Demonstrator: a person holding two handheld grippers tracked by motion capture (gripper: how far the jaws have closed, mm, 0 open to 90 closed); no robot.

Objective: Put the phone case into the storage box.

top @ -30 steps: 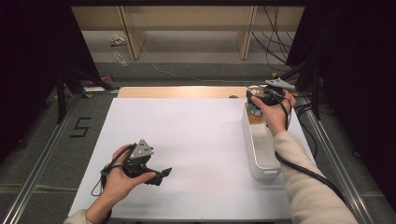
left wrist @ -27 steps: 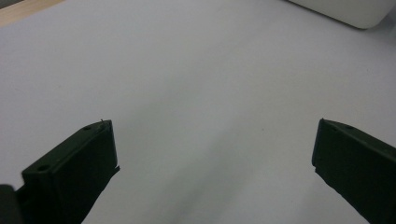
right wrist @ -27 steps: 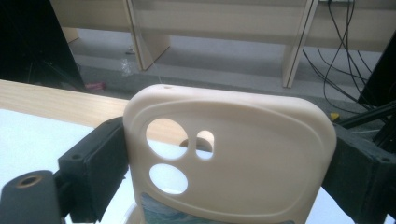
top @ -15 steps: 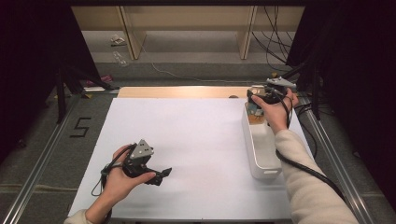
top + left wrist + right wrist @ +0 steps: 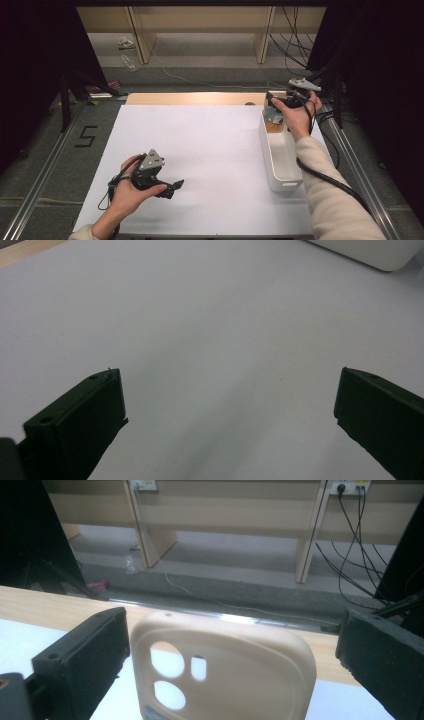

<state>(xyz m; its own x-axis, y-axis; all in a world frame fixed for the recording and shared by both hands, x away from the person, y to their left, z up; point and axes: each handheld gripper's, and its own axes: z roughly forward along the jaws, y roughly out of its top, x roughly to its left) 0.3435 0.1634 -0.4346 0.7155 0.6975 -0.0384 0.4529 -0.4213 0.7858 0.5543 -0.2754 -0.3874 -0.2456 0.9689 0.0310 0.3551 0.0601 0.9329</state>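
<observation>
A beige phone case (image 5: 225, 680) with camera cut-outs stands upright between the jaws of my right gripper (image 5: 232, 622). Neither pad presses on it, and there is a wide gap on its right side. These jaws have just been opening. In the high view the right gripper (image 5: 273, 100) hovers over the far end of a long white bin (image 5: 287, 167), where the case (image 5: 274, 121) shows inside. My left gripper (image 5: 172, 187) rests low over the white sheet (image 5: 200, 145) near the front left. Its jaws stand wide apart around bare sheet (image 5: 227, 377).
A wooden strip (image 5: 190, 98) runs along the table's far edge, with floor, shelving legs and cables beyond. Metal rails (image 5: 45, 170) flank the table. The bin's rounded corner (image 5: 370, 252) shows at the top right of the left gripper view.
</observation>
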